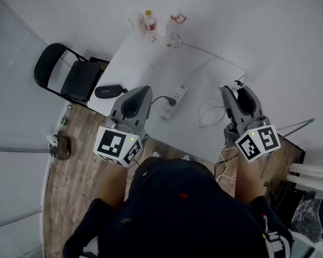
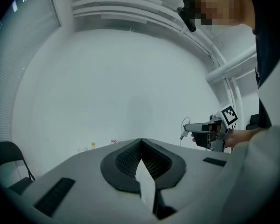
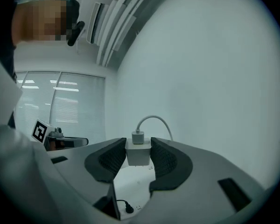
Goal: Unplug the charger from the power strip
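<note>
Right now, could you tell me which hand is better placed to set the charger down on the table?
Right. The right gripper clamps the white charger, held clear of the power strip with its cable attached; the left gripper is shut on nothing.

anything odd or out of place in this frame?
Nothing looks spilled or damaged. The white charger is clamped in the right gripper, with its cable arching away. The power strip lies at a slant on the table, a black plug in it. The bottles stand upright.
</note>
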`<move>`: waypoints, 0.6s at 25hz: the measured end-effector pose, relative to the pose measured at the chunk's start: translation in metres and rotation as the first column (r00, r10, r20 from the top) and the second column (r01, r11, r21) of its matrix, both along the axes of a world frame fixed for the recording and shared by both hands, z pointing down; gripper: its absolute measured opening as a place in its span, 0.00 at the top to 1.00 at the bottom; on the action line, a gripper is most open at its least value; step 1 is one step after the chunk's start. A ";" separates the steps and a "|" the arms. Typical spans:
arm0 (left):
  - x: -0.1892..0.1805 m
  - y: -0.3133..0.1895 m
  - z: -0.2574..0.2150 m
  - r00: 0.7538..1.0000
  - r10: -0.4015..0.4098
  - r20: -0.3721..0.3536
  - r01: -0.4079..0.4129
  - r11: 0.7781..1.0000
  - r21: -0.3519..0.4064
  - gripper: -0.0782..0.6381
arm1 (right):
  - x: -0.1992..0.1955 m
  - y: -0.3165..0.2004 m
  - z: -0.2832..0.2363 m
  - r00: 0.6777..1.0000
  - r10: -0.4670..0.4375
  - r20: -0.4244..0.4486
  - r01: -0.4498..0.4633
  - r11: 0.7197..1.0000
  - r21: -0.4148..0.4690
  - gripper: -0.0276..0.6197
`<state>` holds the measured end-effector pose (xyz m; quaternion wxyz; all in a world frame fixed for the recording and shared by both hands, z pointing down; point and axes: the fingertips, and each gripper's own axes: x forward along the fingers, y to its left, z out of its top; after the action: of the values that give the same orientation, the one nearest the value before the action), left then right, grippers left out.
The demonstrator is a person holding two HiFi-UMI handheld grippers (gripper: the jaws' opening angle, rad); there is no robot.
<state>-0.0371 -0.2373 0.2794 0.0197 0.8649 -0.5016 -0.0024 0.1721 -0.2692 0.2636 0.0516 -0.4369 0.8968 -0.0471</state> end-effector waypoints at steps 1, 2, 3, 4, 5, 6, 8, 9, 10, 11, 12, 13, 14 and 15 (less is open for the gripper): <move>0.000 -0.001 -0.001 1.000 -0.001 -0.004 0.001 1.000 -0.001 0.86 | 0.000 0.002 -0.005 1.000 0.001 -0.008 -0.001 1.000 0.016 0.69; -0.001 -0.001 -0.001 1.000 -0.003 -0.008 0.003 1.000 -0.002 0.86 | 0.000 0.004 -0.009 1.000 0.000 -0.010 0.000 1.000 0.026 0.69; -0.001 -0.001 -0.002 1.000 -0.005 -0.013 0.004 1.000 -0.003 0.86 | 0.000 0.005 -0.013 1.000 0.000 -0.010 0.001 0.999 0.034 0.69; -0.001 -0.001 -0.003 1.000 -0.005 -0.017 0.005 1.000 -0.003 0.86 | 0.001 0.006 -0.015 1.000 0.001 -0.009 0.000 0.999 0.039 0.69; -0.001 -0.001 -0.003 1.000 -0.004 -0.021 0.004 1.000 -0.004 0.86 | 0.001 0.006 -0.016 1.000 0.004 -0.011 -0.003 0.999 0.043 0.69; -0.001 0.000 -0.004 1.000 -0.003 -0.023 0.003 1.000 -0.004 0.86 | 0.001 0.006 -0.016 1.000 0.007 -0.015 -0.007 0.999 0.046 0.69; -0.001 0.000 -0.004 1.000 0.002 -0.026 -0.002 1.000 -0.002 0.86 | 0.001 0.007 -0.015 0.999 0.013 -0.030 -0.011 0.999 0.050 0.69; -0.001 0.000 -0.004 1.000 0.004 -0.027 -0.004 1.000 0.000 0.86 | 0.000 0.007 -0.014 0.999 0.013 -0.037 -0.011 0.999 0.051 0.69; -0.001 0.000 -0.004 1.000 0.006 -0.027 -0.006 1.000 0.001 0.86 | 0.000 0.006 -0.013 0.999 0.012 -0.039 -0.010 0.999 0.048 0.69; 0.000 0.000 -0.004 1.000 0.008 -0.026 -0.008 1.000 0.001 0.86 | -0.001 0.006 -0.013 0.999 0.010 -0.036 -0.008 0.999 0.044 0.69; 0.000 0.000 -0.005 1.000 0.011 -0.024 -0.011 1.000 0.000 0.86 | -0.001 0.006 -0.014 0.999 0.008 -0.032 -0.006 0.999 0.040 0.69; 0.001 0.000 -0.005 1.000 0.014 -0.022 -0.014 1.000 0.001 0.86 | -0.001 0.006 -0.014 0.999 0.007 -0.032 -0.006 0.999 0.040 0.69; 0.001 0.000 -0.006 1.000 0.015 -0.019 -0.015 1.000 0.002 0.86 | -0.001 0.006 -0.015 0.999 0.006 -0.034 -0.005 0.999 0.041 0.69; 0.002 0.000 -0.007 1.000 0.016 -0.017 -0.016 1.000 0.004 0.86 | -0.002 0.006 -0.015 0.999 0.006 -0.038 -0.004 0.999 0.044 0.69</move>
<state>-0.0353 -0.2376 0.2726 0.0224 0.8688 -0.4945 -0.0105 0.1704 -0.2627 0.2482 0.0442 -0.4388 0.8973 -0.0191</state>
